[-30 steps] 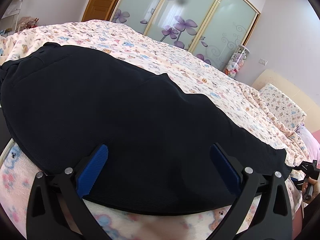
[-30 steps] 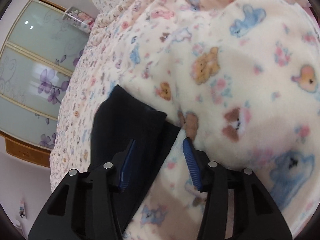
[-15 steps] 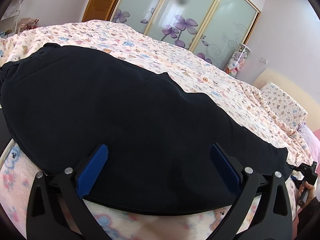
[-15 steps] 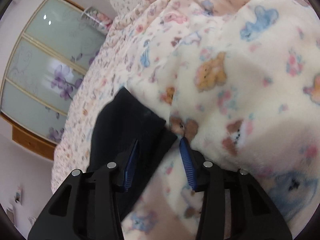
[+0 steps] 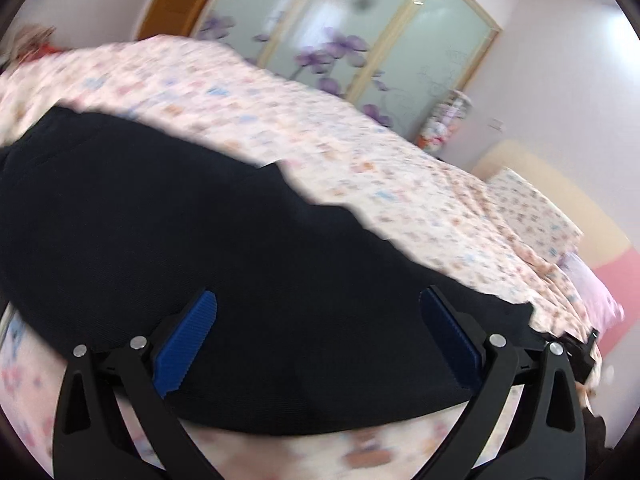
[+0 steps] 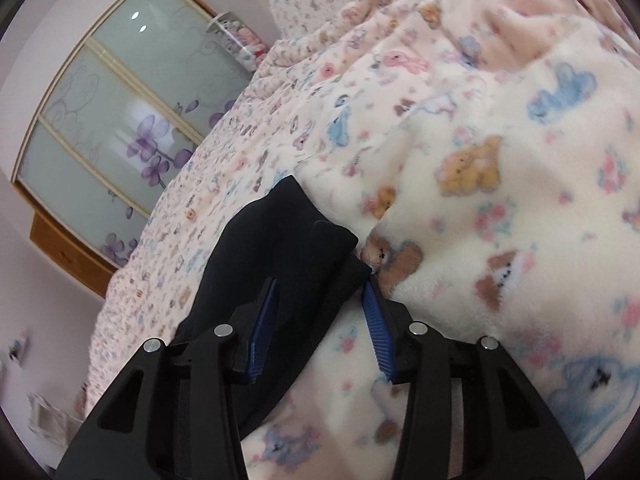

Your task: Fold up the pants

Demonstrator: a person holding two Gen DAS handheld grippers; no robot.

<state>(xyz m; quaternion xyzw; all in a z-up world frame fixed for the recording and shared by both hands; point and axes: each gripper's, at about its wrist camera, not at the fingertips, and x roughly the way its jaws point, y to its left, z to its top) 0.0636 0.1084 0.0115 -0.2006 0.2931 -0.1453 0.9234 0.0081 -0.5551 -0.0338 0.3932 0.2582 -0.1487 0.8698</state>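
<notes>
From my left wrist view, the left gripper (image 5: 316,340) is spread wide over the black pants (image 5: 200,240), which lie flat across the patterned bed (image 5: 360,152); the wardrobe (image 5: 360,36) stands beyond. On the right wrist view, my right gripper (image 6: 320,292) is parted around the pants' (image 6: 276,240) leg-end corner, blanket (image 6: 500,200) alongside.

I see the dark navy, finely ribbed knit pants (image 5: 240,264) spread flat on the bed, a broad band running from about 9 o'clock to 4 o'clock in my left wrist view, blurred there. In my right wrist view, the leg ends (image 6: 296,240) lie stacked in two layers, the top hem slightly offset, pointing toward 1 o'clock from centre.
</notes>
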